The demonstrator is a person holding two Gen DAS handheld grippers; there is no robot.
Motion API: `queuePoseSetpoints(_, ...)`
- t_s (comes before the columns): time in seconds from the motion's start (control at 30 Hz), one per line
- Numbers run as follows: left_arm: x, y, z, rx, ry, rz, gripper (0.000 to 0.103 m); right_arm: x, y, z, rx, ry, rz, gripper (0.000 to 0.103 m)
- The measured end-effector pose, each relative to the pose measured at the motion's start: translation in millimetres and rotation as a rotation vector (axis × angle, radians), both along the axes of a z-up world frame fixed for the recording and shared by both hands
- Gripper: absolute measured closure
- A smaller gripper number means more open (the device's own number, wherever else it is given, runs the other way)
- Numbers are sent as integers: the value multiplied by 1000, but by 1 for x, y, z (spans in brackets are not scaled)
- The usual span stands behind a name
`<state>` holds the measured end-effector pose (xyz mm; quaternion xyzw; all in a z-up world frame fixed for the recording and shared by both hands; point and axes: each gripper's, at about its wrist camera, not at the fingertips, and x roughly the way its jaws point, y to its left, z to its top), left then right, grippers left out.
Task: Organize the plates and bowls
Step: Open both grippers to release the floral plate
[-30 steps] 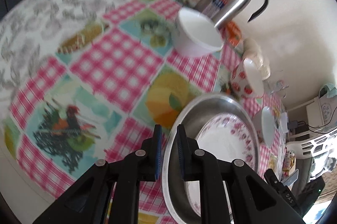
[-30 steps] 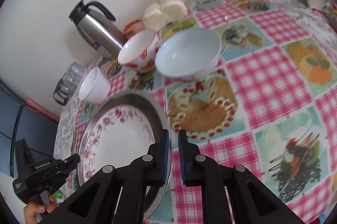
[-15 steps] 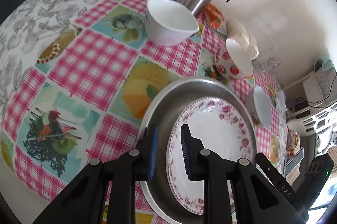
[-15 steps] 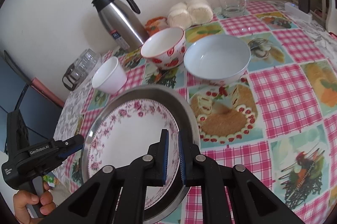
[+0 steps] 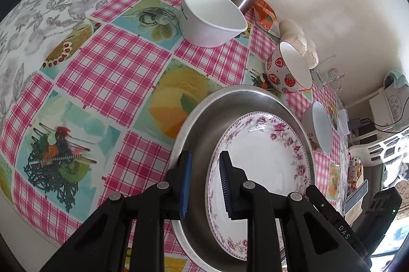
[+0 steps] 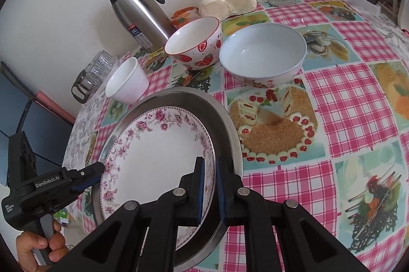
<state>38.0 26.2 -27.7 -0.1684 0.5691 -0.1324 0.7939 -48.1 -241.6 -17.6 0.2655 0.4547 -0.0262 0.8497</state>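
A round steel tray (image 6: 231, 136) sits on the worktop (image 6: 358, 98), which is covered in a pink-checked oilcloth with food pictures, and a white plate with a pink floral rim (image 6: 153, 157) lies inside it. So the plate-and-tray pair looks already gathered into one stack, set down near the worktop's front edge.

The right tool (image 6: 209, 185) has its blue-padded jaws pressed nearly together over the near right rim of that stack; they seem to pinch the plate's edge, though I cannot tell for sure whether the tray rim is also caught. The left tool (image 5: 204, 180) straddles the tray's opposite rim, and its jaws have just been opening: they now stand slightly spread, the tray wall between them but the pads no longer pressing on it. That reads as a release after placing.

Left to do, as I judge it: the three bowls are loose and unstacked behind the tray. A small plain white bowl (image 6: 127, 81) stands near the steel thermos jug (image 6: 139, 16), a strawberry-printed bowl (image 6: 195, 44) is just beside it, and a wide pale blue bowl (image 6: 263, 55) sits next to that one. Nesting or grouping them appears to be the remaining work
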Motion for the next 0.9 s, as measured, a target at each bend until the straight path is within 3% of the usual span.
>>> queuePoseSetpoints(0.37, -1, 1, 4, 7, -8, 2, 81, 1, -1, 1, -1, -11, 2, 91)
queuePoseSetpoints(0.53, -5, 0, 24, 15, -91, 2, 81, -6, -2, 22, -21, -89, -5, 91)
queuePoseSetpoints(0.57, -5, -2, 27, 22, -109, -3, 80, -7, 0, 26, -32, -106, -4, 91)
queuePoseSetpoints(0.63, -6, -5, 30, 42, -129, -10, 65, -6, 2, 30, -63, -118, -2, 91)
queuePoseSetpoints(0.67, -7, -7, 31, 56, -136, -12, 52, -6, 4, 30, -91, -112, -1, 87)
queuePoseSetpoints(0.7, -7, -9, 31, 71, -141, -15, 47, -5, 6, 31, -108, -107, 1, 82)
queuePoseSetpoints(0.77, -7, -11, 32, 91, -144, -21, 47, -4, 8, 31, -146, -96, -1, 65)
queuePoseSetpoints(0.83, -6, -13, 31, 110, -142, -26, 43, -3, 8, 31, -164, -95, -6, 58)
queuePoseSetpoints(0.9, -7, -15, 30, 139, -139, -29, 30, -4, 6, 30, -174, -94, -22, 44)
